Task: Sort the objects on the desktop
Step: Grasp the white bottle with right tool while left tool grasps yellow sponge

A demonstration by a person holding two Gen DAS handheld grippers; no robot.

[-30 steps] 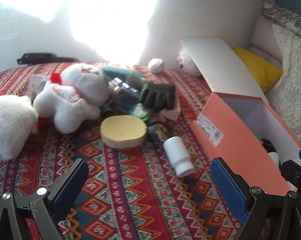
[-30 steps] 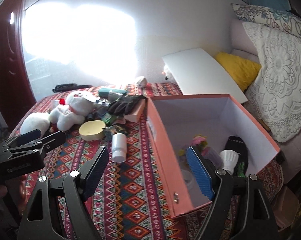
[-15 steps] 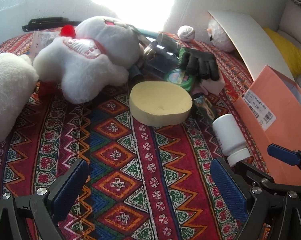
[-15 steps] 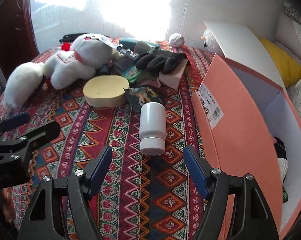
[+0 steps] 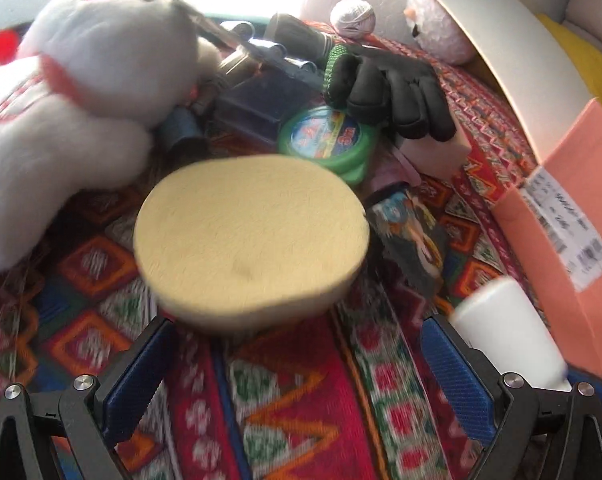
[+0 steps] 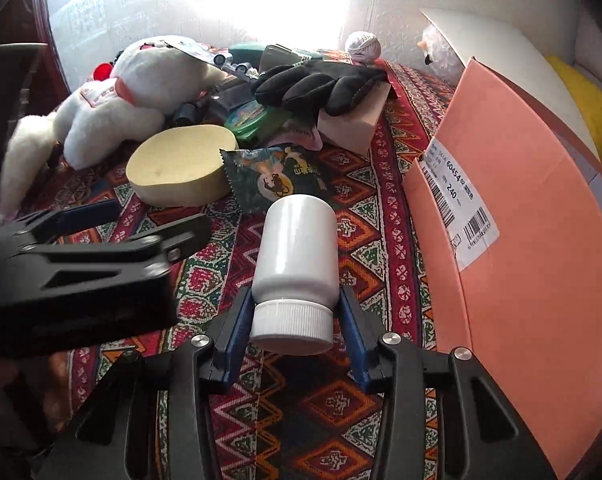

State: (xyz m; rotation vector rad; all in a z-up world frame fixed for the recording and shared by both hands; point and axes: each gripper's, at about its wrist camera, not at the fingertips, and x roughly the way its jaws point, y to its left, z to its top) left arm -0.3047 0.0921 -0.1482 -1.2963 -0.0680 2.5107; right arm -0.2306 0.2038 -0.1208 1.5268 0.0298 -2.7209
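Patterned red cloth (image 6: 365, 208) under window glare. White bottle (image 6: 297, 240) lying cap-first between right gripper (image 6: 293, 320) fingers, clamped at the cap, beside pink box (image 6: 521, 216). Yellow sponge (image 5: 249, 236) just ahead of left gripper (image 5: 297, 364), fingers apart. Black glove (image 5: 393, 92), white plush (image 5: 73, 92) behind.

White barcode label (image 6: 457, 196) on the pink box (image 6: 533, 216), reading "60454" and "240", other print too small

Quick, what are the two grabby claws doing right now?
Left hand-held gripper: open, holding nothing, just short of the yellow sponge.
Right hand-held gripper: around the white bottle's cap end; a firm clamp cannot be told.
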